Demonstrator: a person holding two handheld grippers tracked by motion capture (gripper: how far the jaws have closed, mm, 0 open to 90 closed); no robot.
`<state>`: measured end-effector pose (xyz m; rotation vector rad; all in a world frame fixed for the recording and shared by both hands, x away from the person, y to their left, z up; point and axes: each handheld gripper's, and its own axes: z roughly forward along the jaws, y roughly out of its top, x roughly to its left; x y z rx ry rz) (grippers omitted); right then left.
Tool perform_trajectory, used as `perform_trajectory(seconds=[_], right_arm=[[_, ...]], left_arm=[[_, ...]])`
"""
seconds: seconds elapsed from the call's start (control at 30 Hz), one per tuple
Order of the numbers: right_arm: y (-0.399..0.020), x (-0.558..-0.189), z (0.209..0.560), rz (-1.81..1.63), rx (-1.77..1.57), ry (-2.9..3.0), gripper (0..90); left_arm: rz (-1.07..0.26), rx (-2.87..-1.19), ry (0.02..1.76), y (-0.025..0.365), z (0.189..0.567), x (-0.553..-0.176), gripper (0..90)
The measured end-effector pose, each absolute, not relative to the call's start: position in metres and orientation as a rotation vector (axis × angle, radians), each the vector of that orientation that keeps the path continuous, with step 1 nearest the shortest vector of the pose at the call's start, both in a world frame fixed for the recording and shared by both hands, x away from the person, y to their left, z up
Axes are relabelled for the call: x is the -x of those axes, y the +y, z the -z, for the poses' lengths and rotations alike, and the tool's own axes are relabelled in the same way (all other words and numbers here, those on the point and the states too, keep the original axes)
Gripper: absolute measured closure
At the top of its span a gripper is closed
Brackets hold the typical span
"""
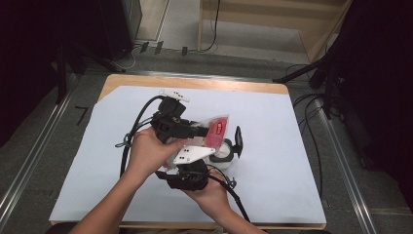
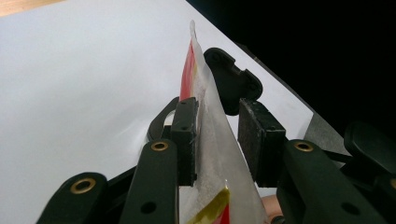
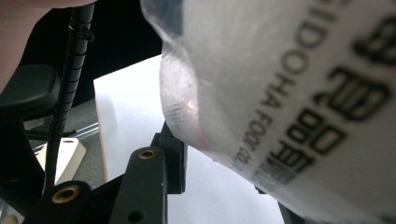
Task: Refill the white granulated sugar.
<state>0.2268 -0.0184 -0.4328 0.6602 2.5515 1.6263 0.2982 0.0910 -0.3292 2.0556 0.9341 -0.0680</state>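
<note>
Frosted, red-printed pouch [image 2: 212, 140] carries black lettering, seemingly crinkled.

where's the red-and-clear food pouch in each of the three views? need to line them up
High view: the pouch sits just right of centre, between the left tongs and right tongs.
Left gripper view: its thin edge rises up the middle, between the two pads.
Right gripper view: its clear printed face covers the upper right, close to the lens.
Shared landmark: the white table cover, also at and.
</note>
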Motion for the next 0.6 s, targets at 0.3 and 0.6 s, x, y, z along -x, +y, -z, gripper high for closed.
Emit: perform_trajectory(seconds=[0.3,0.6], right_arm=[[-0.0179,-0.2267,0.434,-1.624,-0.65,2.551,63.1],[-0.0142,-0.2233,0.4407,-1.618,-0.604,2.558,57.2]], left_arm=[[0.071,-2.068,0.937,0.0916,0.3294,-0.2984,68.6],[0.097,-2.109,0.948,0.0939,0.3304,-0.2987,69.6]])
